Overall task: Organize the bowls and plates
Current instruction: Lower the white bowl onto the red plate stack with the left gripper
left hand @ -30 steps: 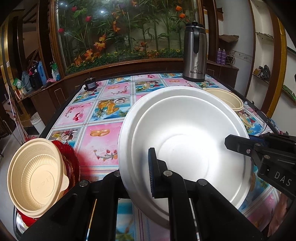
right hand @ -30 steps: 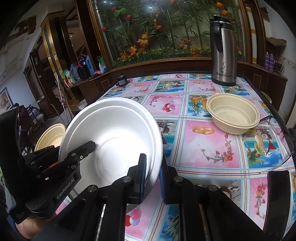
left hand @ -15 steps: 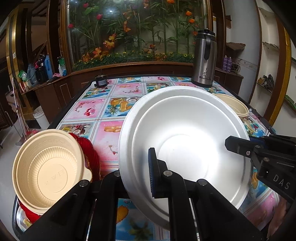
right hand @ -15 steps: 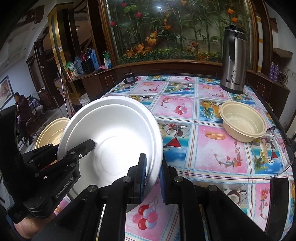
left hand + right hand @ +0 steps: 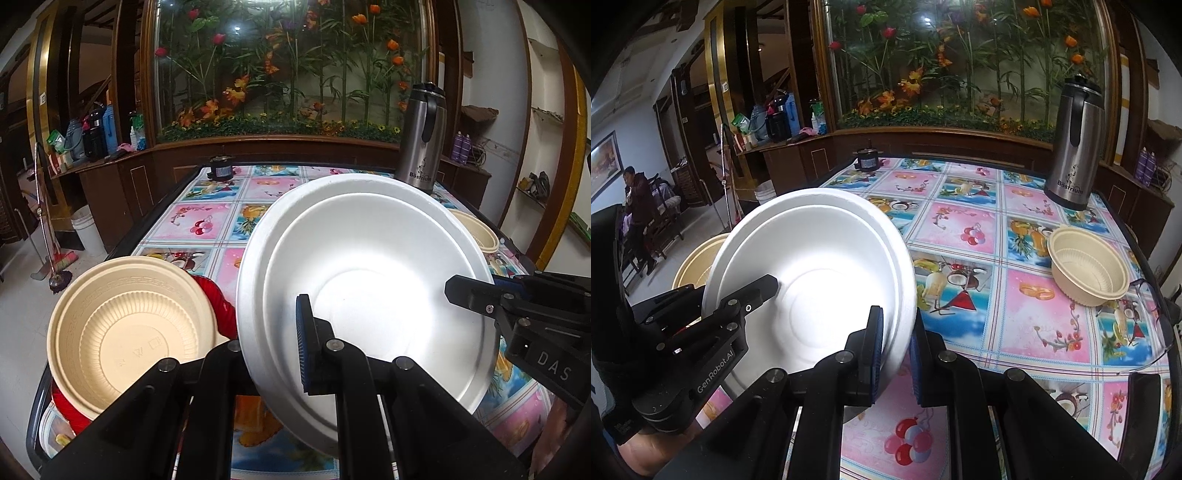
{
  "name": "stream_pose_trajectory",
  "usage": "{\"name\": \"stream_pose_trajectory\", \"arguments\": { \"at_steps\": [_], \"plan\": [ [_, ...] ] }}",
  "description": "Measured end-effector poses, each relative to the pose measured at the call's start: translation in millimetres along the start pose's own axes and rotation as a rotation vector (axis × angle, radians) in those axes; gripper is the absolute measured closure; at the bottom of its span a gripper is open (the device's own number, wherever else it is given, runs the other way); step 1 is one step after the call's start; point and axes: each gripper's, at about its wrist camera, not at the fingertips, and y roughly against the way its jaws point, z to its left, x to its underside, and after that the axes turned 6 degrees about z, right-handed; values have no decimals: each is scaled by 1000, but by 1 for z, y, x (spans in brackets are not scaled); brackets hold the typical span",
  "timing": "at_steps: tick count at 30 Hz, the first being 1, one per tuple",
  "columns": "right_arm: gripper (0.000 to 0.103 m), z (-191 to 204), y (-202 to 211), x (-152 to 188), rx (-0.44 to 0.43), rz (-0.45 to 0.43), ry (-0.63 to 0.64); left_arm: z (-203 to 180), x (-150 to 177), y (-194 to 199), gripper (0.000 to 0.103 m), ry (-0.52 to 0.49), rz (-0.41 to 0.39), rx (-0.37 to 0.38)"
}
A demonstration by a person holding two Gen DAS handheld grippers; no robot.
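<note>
We count 1 white foam plate (image 5: 369, 280), held tilted above the tabletop (image 5: 1027, 325) by 2 hand-held grippers. The left hand-held gripper (image 5: 291, 343) is clamped on its near rim; the right hand-held gripper (image 5: 895, 350) is clamped on the opposite rim (each shows in the other's view). We count 2 beige bowls: 1 beige bowl on the stack (image 5: 129, 332) sits tilted on red dishes (image 5: 218, 306) at the tabletop's left near corner, 1 beige bowl on the cloth (image 5: 1089, 273) stands upright to the right. We note 1 steel flask (image 5: 1075, 144) at the far edge.
</note>
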Motion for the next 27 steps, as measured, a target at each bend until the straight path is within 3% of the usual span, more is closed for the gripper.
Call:
{"name": "stream_pose_trajectory", "arguments": {
  "at_steps": [8,19,27],
  "plan": [
    [90,21,-1,-17,-53,-1,21,27,-4,17,94,43,-33,-26],
    [90,70,-29,-54,-249,82,25,95,-8,34,94,152,-61,-115],
    [90,104,-63,-59,-292,168,36,128,5,17,94,224,-19,-172]
  ]
}}
